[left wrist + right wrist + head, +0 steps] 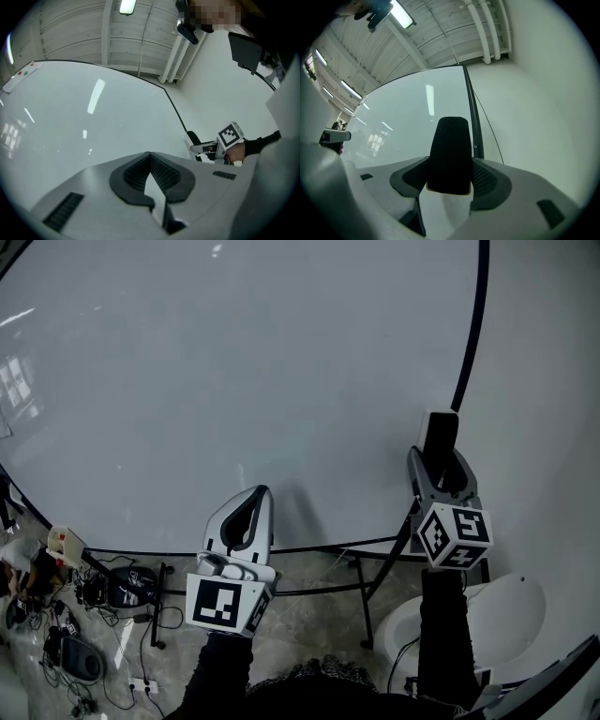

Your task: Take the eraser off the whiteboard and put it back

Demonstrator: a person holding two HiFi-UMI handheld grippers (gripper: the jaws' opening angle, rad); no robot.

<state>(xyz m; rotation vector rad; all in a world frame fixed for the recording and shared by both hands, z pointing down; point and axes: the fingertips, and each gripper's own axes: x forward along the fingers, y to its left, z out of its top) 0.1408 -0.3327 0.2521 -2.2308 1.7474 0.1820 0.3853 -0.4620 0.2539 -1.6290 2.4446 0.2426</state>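
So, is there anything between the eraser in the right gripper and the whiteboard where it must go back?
Nothing visible does. The right gripper holds the eraser close in front of the whiteboard, near its right edge, and the board face ahead is bare. The left gripper is off to the left, out of the path.

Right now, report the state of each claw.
Left claw: closed, empty.
Right claw: closed on the eraser.
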